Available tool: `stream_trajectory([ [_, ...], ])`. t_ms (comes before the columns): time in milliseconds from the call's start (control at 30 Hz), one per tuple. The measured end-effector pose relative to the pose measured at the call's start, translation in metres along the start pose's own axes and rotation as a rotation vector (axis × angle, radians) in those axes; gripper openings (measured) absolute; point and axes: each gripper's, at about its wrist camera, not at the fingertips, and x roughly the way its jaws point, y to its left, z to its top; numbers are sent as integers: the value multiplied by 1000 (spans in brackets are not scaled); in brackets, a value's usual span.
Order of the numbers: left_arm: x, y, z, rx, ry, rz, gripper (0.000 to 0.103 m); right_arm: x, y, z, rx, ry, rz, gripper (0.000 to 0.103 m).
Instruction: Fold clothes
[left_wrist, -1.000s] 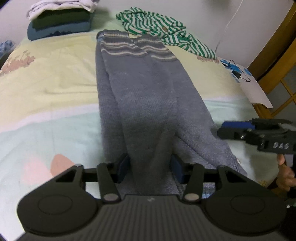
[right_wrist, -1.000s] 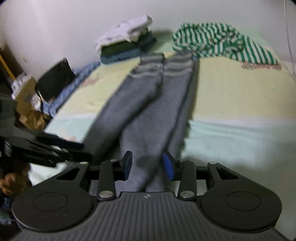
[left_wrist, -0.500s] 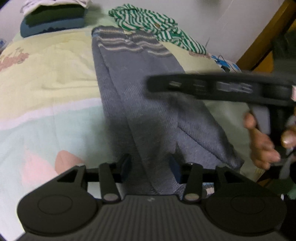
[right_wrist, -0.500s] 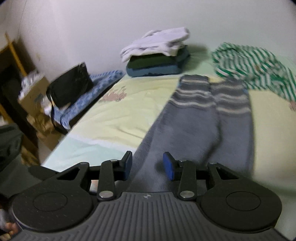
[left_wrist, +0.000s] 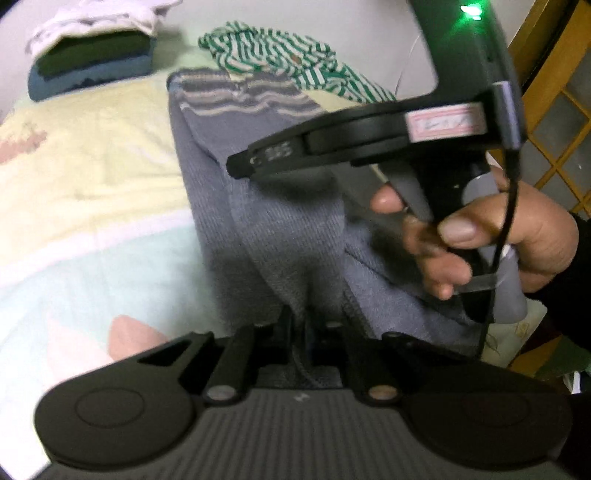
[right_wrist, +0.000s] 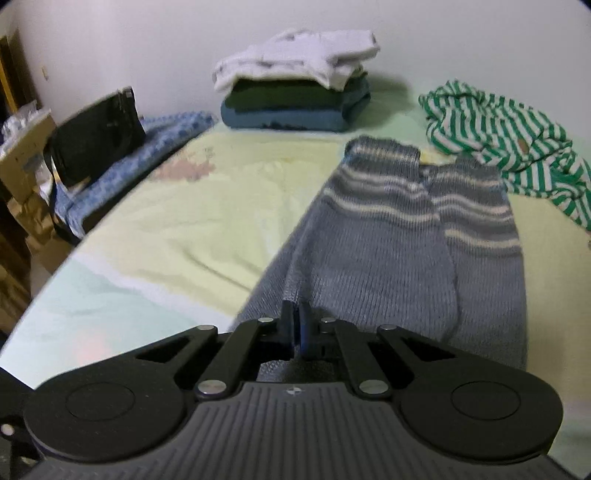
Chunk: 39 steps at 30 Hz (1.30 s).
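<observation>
The grey knit sweater (right_wrist: 388, 254) lies lengthwise down the middle of the bed (right_wrist: 207, 206). Both the left gripper (left_wrist: 299, 328) and right gripper (right_wrist: 295, 325) have jaws pinched together, apparently on its near hem, though blur obscures the contact.

Black bag (right_wrist: 94, 146), cardboard boxes (right_wrist: 22, 155), wooden frame (left_wrist: 546, 74)
</observation>
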Motion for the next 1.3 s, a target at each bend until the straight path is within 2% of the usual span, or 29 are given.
stream_trajectory([
  [67,-13,0,0,2,-25,6,2,-9,1,5,22,-27,43,3],
  [167,-25,5,-2,-13,-35,7,2,-7,3,8,53,-18,93,3],
  [333,-8,18,-12,-56,42,11,2,20,-2,-5,128,62,122,7],
  [400,-5,17,-13,-46,47,14,2,22,-8,-8,162,71,134,7],
  [433,-7,17,-13,-44,44,7,3,18,-11,-7,170,58,133,13],
  [533,-14,17,-11,-31,36,-18,10,-2,-14,1,147,-13,81,29],
  [600,-16,13,-11,15,39,12,12,-7,-17,9,133,-40,52,30],
  [733,-30,9,-4,94,-2,95,12,8,-24,18,147,-23,22,31],
  [833,-36,10,6,96,-37,62,13,31,-31,16,170,24,12,29],
  [933,-30,6,13,104,-40,26,15,37,-32,19,134,-3,-31,24],
  [1067,1,-14,9,160,18,-5,15,7,-48,23,205,-55,-59,29],
  [1100,5,-15,5,166,33,-12,15,-5,-52,20,213,-62,-68,35],
  [1133,6,-15,3,169,34,-20,19,-17,-56,17,221,-68,-76,44],
  [1167,7,-14,1,172,36,-27,28,-28,-60,13,232,-70,-85,48],
  [1200,8,-14,-1,174,37,-35,31,-36,-64,6,247,-59,-93,53],
  [1300,11,-14,-7,182,41,-58,34,-47,-73,-12,328,-17,-43,53],
])
